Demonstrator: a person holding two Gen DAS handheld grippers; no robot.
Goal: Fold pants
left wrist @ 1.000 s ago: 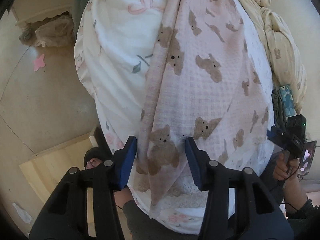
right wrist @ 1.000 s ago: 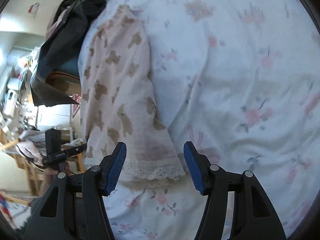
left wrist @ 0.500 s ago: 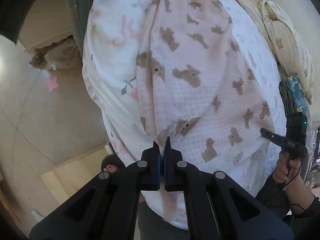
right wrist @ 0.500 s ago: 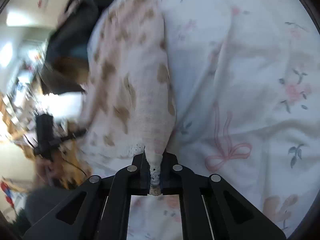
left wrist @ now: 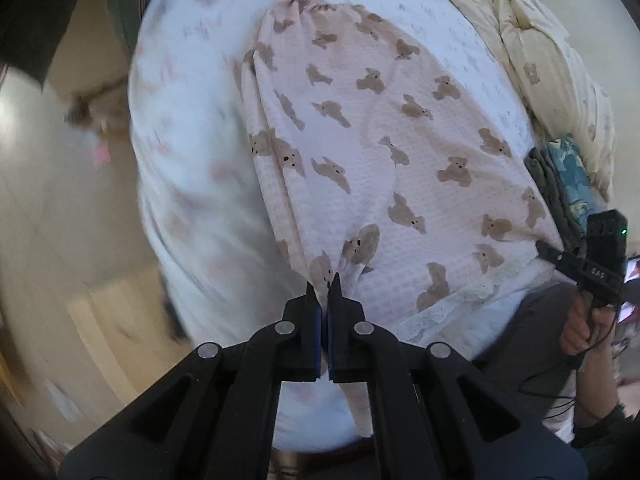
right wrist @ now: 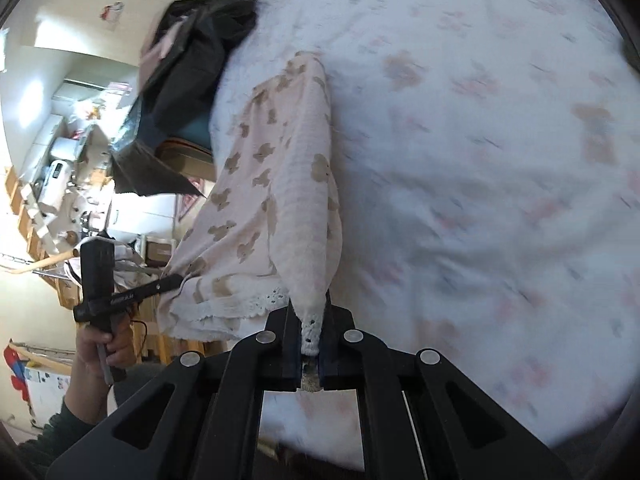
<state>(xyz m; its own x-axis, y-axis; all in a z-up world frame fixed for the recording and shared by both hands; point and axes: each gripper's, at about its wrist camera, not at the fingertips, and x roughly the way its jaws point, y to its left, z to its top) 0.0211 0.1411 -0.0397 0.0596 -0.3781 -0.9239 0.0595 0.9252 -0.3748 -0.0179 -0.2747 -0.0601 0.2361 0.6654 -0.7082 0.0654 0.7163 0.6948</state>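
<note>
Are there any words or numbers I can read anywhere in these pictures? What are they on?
Right claw: small white marks on its black bar, too blurred to read.
Left claw: pale lettering on its bar, too small to read.
Pants: only teddy bear pictures, no words.
Bedsheet: only flowers and bows, no words.
Nothing else is readable.

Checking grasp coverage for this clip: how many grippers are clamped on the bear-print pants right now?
2. The left gripper pinches the pants at their near hem edge; the right gripper clamps the lace-trimmed hem corner on the other side. Both jaws are shut on fabric.
</note>
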